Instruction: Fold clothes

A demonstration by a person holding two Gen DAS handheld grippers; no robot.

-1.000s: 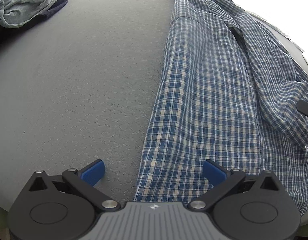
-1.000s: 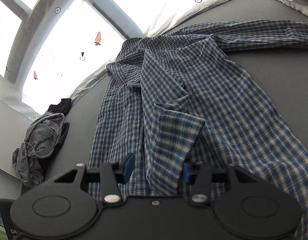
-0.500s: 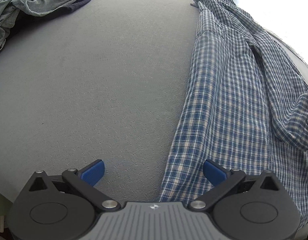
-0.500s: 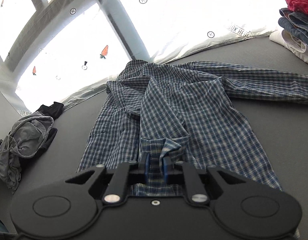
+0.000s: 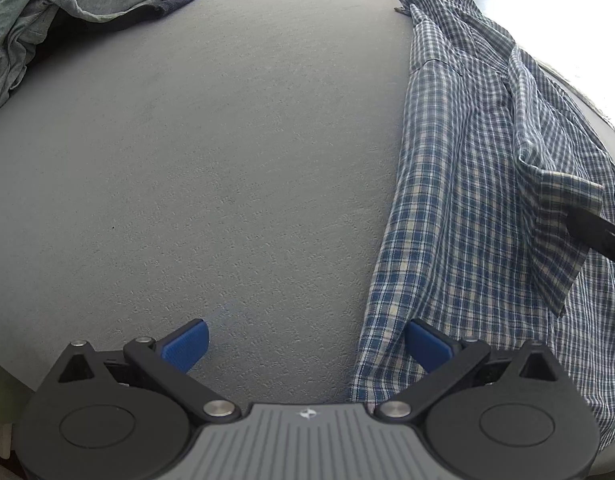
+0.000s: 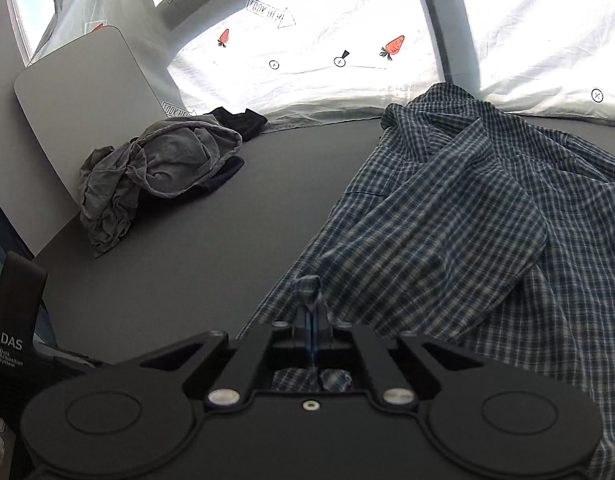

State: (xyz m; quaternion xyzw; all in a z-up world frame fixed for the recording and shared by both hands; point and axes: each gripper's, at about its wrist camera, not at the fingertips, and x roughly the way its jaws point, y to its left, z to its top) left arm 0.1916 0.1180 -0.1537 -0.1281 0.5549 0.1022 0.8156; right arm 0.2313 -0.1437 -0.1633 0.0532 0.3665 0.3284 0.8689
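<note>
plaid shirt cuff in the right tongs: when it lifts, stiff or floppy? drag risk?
Likely floppy: the plaid shirt already drapes in soft folds from the shut right tongs. Probably light, thin woven cloth. The rest lies on the grey surface, so it may trail and drag.

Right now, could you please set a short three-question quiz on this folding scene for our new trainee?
1. True or false: the left gripper is shut on the plaid shirt.
2. What does the right gripper pinch? A) grey garment B) plaid shirt cuff C) nothing
3. Fill in: the crumpled clothes pile lies on the grey ____.

Key: 1 false, its jaws stand open; 2 B; 3 table.
</note>
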